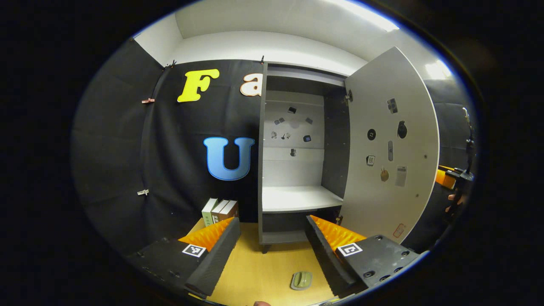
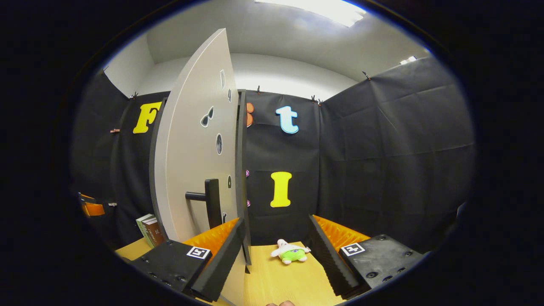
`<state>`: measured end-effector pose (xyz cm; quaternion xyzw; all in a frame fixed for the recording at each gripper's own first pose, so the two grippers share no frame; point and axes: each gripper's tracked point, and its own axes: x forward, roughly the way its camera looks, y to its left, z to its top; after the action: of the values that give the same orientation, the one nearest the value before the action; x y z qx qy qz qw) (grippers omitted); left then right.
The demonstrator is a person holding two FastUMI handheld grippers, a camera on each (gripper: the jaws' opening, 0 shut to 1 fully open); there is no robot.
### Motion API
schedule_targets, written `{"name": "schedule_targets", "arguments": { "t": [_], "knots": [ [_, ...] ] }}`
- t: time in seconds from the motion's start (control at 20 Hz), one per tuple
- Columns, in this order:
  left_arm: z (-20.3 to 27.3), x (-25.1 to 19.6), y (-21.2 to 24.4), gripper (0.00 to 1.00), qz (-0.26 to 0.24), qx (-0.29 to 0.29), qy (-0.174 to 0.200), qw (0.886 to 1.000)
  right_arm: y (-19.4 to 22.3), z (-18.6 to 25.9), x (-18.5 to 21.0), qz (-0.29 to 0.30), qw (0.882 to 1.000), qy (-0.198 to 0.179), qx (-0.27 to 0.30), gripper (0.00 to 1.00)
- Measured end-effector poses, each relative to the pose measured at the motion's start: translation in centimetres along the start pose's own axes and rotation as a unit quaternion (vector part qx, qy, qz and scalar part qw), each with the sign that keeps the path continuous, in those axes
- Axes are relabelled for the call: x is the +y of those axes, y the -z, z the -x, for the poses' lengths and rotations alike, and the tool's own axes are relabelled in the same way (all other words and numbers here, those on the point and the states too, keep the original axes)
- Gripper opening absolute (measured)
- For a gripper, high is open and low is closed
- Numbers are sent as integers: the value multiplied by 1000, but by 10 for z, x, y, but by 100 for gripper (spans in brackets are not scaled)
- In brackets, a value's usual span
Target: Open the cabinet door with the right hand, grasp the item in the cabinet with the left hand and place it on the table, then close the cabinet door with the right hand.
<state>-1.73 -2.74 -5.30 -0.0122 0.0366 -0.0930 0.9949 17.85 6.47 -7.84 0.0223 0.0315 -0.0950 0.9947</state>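
Note:
The grey cabinet stands on the wooden table with its door swung wide to the right. Its white shelf shows nothing on it. A small grey-green item lies on the table, low between the fingers of my left gripper, which is open and touches nothing. In the right gripper view the door is seen nearly edge-on, its dark handle just beyond the left finger. My right gripper is open and holds nothing.
A few books stand left of the cabinet. A white and green plush toy lies on the table to the right of the door. The right gripper with a hand shows past the door's edge.

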Motion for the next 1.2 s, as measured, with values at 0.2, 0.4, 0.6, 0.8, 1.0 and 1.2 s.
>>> {"name": "schedule_targets", "arguments": {
  "t": [0.2, 0.4, 0.6, 0.8, 1.0, 1.2],
  "knots": [
    [6, 6, 0, 96, -6, -2, 3, 1000, -2, 12, 24, -1, 1000, -2, -3, 95],
    [6, 10, 4, 96, -13, 3, 7, 1000, 2, 15, 48, -15, 1000, -10, -4, 95],
    [4, 10, 2, 96, -12, 1, 11, 1000, 3, 14, 70, -14, 999, -29, -6, 95],
    [1, 14, -1, 96, -10, -3, 12, 1000, 6, 15, 99, -22, 999, -50, -2, 95],
    [0, 19, -6, 96, -14, -6, 9, 1000, 7, 12, 124, -30, 997, -69, 0, 95],
    [-1, 24, -5, 96, -13, -6, 4, 1000, 12, 6, 156, -41, 995, -94, 5, 96]
  ]
}}
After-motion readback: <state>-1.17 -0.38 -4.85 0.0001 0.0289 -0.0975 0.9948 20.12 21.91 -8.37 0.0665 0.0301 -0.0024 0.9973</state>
